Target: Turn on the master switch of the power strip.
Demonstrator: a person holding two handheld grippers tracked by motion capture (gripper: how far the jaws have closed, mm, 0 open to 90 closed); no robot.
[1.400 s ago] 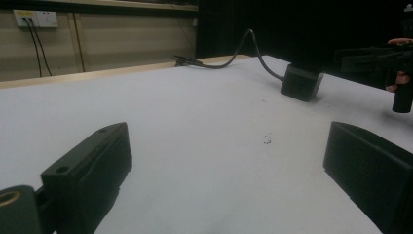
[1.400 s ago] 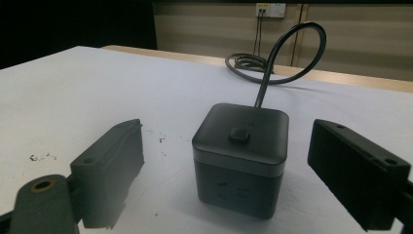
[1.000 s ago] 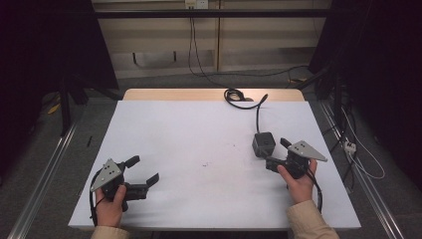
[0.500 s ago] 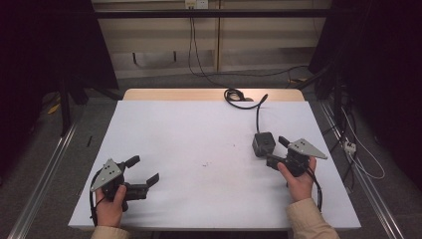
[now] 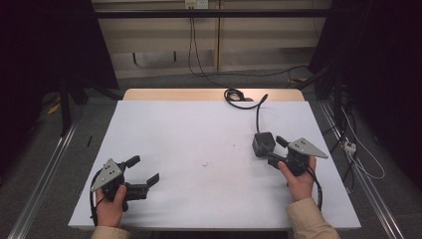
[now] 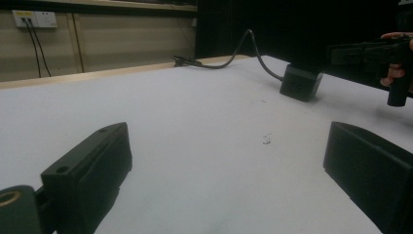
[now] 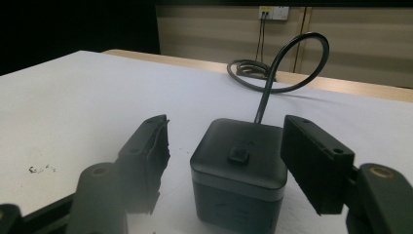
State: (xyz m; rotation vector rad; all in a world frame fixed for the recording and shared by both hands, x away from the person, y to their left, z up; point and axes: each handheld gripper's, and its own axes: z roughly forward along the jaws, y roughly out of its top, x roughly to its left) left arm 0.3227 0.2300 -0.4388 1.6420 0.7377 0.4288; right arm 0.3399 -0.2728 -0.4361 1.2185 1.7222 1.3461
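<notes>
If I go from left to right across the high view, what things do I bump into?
Left gripper → little dark speck on the table → black cube box → right gripper.

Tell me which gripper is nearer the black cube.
Right. The right gripper has its open jaws either side of the black cube; the left gripper sits far across the table.

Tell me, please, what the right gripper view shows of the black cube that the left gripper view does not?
Right gripper view alone: the black cube sits between the open jaws of the right gripper, with a small button on its top face. Left gripper view alone: the left gripper open over bare table, with the person's other hand beside the cube. Both: the cube's cable looping toward the table's far edge.
</notes>
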